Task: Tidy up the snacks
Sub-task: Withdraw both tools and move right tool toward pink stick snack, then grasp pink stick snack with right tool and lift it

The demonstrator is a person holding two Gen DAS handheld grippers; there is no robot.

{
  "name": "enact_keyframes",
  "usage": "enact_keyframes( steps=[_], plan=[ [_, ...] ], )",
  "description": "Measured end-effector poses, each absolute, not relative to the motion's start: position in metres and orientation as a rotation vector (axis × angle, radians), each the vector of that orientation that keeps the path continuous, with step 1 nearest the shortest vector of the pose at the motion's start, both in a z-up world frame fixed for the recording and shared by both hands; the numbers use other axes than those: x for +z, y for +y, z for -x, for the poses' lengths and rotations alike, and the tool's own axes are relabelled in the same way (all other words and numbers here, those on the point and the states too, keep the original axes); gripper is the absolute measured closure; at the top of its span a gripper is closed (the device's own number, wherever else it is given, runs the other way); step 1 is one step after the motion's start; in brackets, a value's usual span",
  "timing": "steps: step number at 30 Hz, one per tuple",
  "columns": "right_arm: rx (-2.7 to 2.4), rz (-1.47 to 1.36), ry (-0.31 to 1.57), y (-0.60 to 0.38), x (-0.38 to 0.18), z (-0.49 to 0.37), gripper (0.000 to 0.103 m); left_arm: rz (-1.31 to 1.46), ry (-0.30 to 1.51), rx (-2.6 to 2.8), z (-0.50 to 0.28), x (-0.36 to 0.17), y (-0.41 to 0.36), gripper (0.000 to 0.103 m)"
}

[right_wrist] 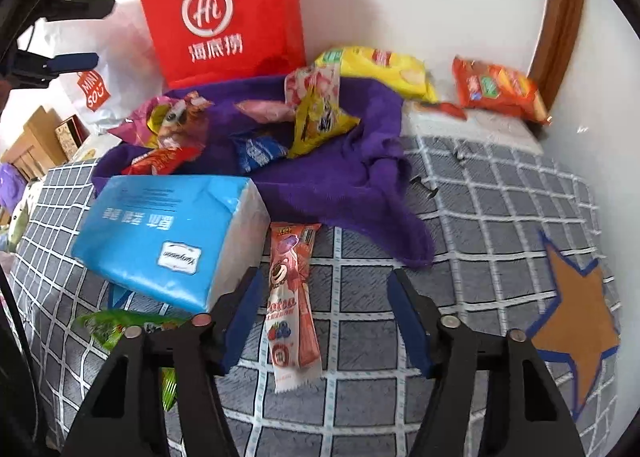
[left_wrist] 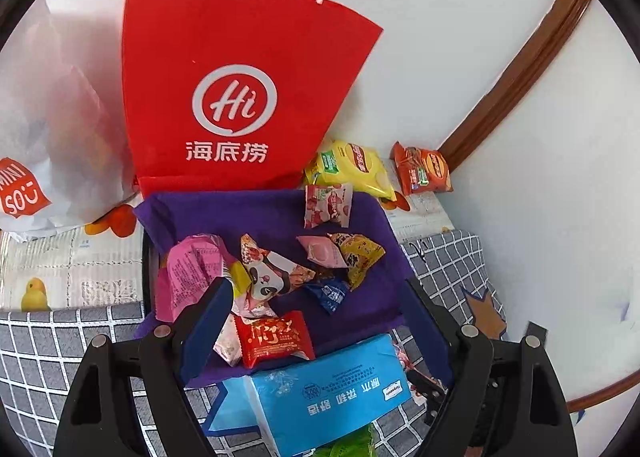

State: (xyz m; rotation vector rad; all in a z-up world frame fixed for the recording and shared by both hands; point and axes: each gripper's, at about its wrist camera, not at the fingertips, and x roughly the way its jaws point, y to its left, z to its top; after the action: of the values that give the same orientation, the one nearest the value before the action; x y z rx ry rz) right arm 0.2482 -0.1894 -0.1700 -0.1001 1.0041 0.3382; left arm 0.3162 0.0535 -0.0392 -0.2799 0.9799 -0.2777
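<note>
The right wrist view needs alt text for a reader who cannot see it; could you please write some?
The right gripper hovers with open jaws over a long pink snack stick lying on a grey checked cloth. Beside the stick lies a blue tissue pack; behind it, a purple cloth holds mixed snack packets before a red paper bag.

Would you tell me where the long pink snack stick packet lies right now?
In the right wrist view, the long pink snack stick packet lies on the grey checked cover, just right of the blue tissue pack.
</note>
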Motion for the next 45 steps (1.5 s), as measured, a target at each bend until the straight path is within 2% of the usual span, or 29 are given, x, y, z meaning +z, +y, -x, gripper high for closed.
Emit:
enact_keyframes(
  steps=[4,6,11,13,16,30,45],
  plan=[
    [0.362,0.147,1.012,-0.178,-0.183,-0.257,0.045,0.261,0.974,-0.287,-0.314,-0.039,0.046,0.019],
    [0.39,0.122,1.013,-0.179,-0.186,-0.26,0.049,0.253,0.966,-0.311,-0.311,-0.036,0.042,0.02],
    [0.396,0.113,1.006,-0.184,-0.193,-0.262,0.069,0.25,0.936,-0.322,-0.301,-0.025,0.033,0.021],
    [0.405,0.126,0.987,-0.184,-0.192,-0.255,0.082,0.226,0.924,-0.335,-0.292,-0.02,0.029,0.021],
    [0.372,0.17,0.957,-0.185,-0.187,-0.245,0.09,0.17,0.924,-0.331,-0.277,-0.02,0.025,0.021],
    [0.29,0.085,0.93,-0.205,-0.162,-0.203,0.092,0.128,0.903,-0.282,-0.204,-0.046,0.04,0.021],
    [0.285,0.056,0.923,-0.21,-0.16,-0.175,0.095,0.186,1.029,-0.277,-0.16,-0.104,0.041,0.023]
  ],
)
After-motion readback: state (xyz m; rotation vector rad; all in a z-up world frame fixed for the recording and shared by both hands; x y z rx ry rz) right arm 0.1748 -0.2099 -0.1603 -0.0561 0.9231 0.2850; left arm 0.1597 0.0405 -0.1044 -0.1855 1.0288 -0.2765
